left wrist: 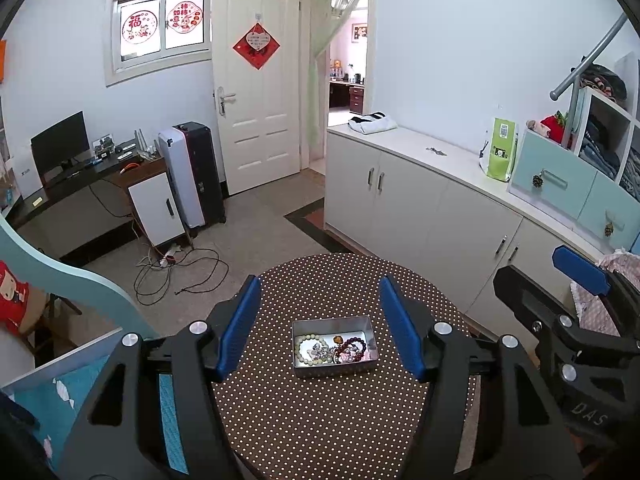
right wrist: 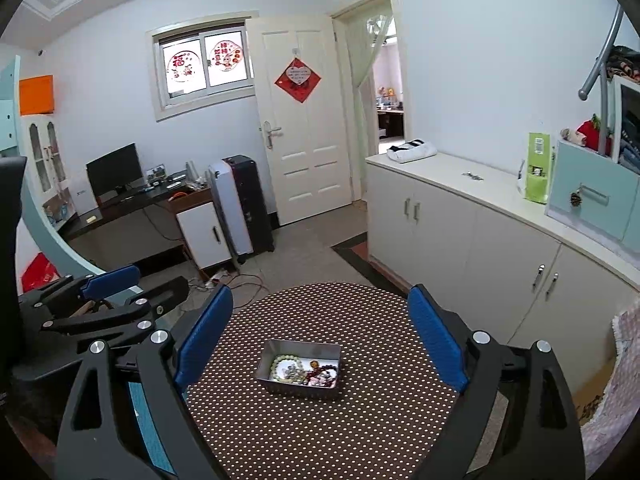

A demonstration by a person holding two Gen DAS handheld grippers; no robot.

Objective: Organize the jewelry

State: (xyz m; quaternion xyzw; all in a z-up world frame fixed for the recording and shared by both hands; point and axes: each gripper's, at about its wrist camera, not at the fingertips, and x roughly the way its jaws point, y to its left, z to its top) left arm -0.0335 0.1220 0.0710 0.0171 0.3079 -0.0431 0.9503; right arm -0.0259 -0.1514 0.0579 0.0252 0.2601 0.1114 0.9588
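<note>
The tin (left wrist: 335, 354) is bare metal with a dull silver sheen, its inner walls lightly reflective. In it lie bead bracelets: a pale, milky one (left wrist: 306, 347) that looks smooth like stone or glass, and a dark red one (left wrist: 354, 350) with a glossy polish; the tangle between them is too small to tell apart. The tablecloth (left wrist: 340, 420) is matt brown cloth with printed pale dots. The left gripper (left wrist: 322, 330) and right gripper (right wrist: 320, 340) are matt black plastic with shiny metal pins, their pads (left wrist: 240, 324) a ribbed blue rubber. The cabinet (left wrist: 420, 208) is smooth cream laminate with satin metal handles.
</note>
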